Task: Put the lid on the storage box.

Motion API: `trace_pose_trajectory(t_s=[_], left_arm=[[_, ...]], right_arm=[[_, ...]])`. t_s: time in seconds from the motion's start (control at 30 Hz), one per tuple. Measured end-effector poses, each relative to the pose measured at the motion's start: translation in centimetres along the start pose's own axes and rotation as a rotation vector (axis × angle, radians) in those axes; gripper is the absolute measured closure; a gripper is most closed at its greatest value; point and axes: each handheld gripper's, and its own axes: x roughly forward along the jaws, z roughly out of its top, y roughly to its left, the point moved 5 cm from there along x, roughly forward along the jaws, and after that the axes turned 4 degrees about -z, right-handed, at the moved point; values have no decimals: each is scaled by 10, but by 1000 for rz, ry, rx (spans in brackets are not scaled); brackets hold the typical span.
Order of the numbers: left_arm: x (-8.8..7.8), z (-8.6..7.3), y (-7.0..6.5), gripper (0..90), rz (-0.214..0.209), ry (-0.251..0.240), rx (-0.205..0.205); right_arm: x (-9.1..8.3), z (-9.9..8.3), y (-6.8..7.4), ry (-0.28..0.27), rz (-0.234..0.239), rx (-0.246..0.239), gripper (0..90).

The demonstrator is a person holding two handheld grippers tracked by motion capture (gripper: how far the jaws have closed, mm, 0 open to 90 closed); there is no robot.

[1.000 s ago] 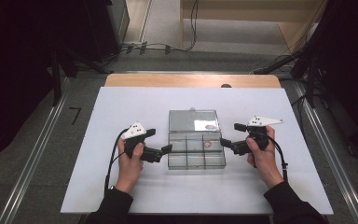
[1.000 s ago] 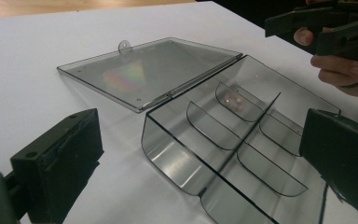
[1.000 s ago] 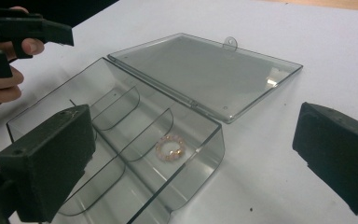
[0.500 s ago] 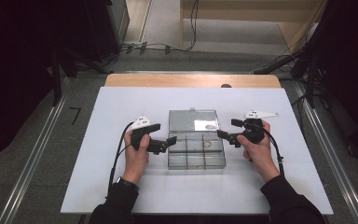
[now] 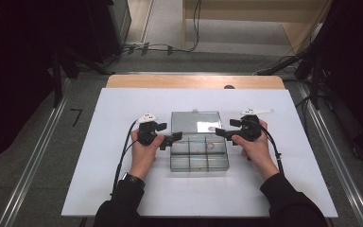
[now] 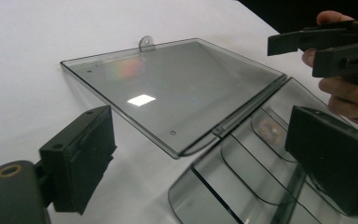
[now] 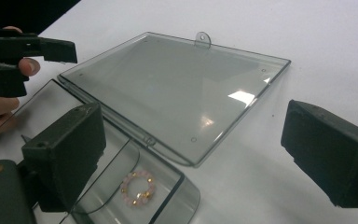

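Seemingly both tongs flank open box point(image 5: 199, 152), lid point(image 5: 196, 122) flat, table point(image 5: 99, 142) bare around.

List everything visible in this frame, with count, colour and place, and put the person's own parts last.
Compartment box: one, clear plastic, table centre, open.
Lid: one, clear, hinged, lying flat behind the box.
Bead ring: one, pink and gold, in a corner compartment.
Table: one, white top.
Cables: several, black, on the floor beyond the table.
Left tongs: black, open, at the box's left edge.
Right tongs: black, open, at its right edge.
Hands: two, holding the tongs.
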Motion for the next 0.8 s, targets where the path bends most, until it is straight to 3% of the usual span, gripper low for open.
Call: trace_pose_trajectory(t_s=[0.1,0.5,0.8], left_arm=[[2,1,4,104,9,7,-38],[14,5,13,179,46,39,-115],[23,4,13,224,42,54,-138]], right_arm=[[5,3,-1,6,-8,9,67],[23,4,-8,54,-39,104,192],[34,3,-2,82,-33,114,205]])
